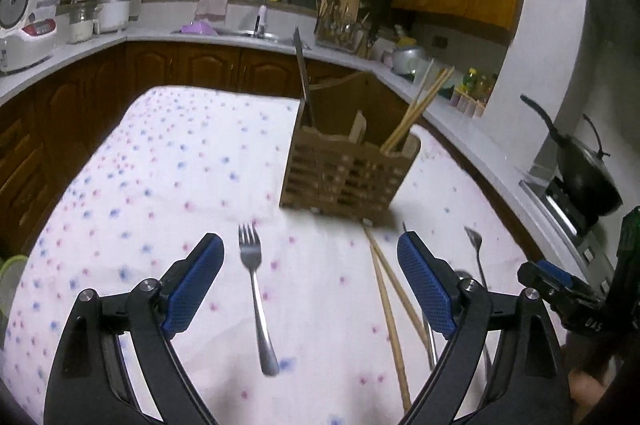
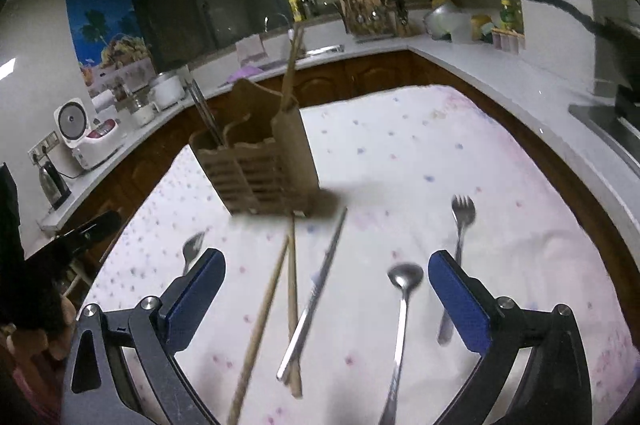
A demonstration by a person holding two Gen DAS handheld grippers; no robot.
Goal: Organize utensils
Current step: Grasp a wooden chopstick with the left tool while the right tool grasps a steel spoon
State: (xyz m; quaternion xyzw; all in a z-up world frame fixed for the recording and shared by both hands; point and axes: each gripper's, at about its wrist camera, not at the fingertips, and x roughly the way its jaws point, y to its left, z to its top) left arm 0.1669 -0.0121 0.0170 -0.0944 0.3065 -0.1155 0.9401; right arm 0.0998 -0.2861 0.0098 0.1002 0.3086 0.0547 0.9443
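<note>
In my left wrist view the cloth-covered table [image 1: 168, 161] lies bare across the whole left and centre of the frame, free room up to its far edge. My left gripper [image 1: 310, 281] stands wide, with only a fork [image 1: 256, 297] on the cloth between its fingers. The wooden utensil holder [image 1: 344, 173] blocks centre right, wooden chopsticks [image 1: 390, 309] lying below it. In my right wrist view, chopsticks, a metal pair [image 2: 312, 301] and a spoon [image 2: 402, 313] crowd the lower middle; the upper right cloth is clear.
</note>
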